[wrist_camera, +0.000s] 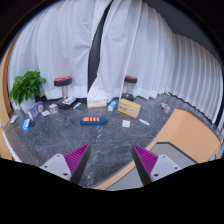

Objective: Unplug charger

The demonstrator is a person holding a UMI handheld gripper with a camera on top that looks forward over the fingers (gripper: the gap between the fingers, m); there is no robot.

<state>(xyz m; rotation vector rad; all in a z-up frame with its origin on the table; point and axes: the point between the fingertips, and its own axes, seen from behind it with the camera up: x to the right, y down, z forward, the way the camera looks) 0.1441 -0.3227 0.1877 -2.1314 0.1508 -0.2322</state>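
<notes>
My gripper is open and empty, its magenta pads wide apart above the near part of a grey marbled table. Far beyond the fingers, near the table's back edge, lies a white flat block that may be a power strip; I cannot make out a charger or plug on it. A small blue and orange item lies on the table ahead of the fingers, and a small white piece lies to its right. Nothing is between the fingers.
A potted green plant stands at the back left beside several small boxes. A yellow box stands at the back right. White curtains hang behind. A tan curved edge runs along the table's right side.
</notes>
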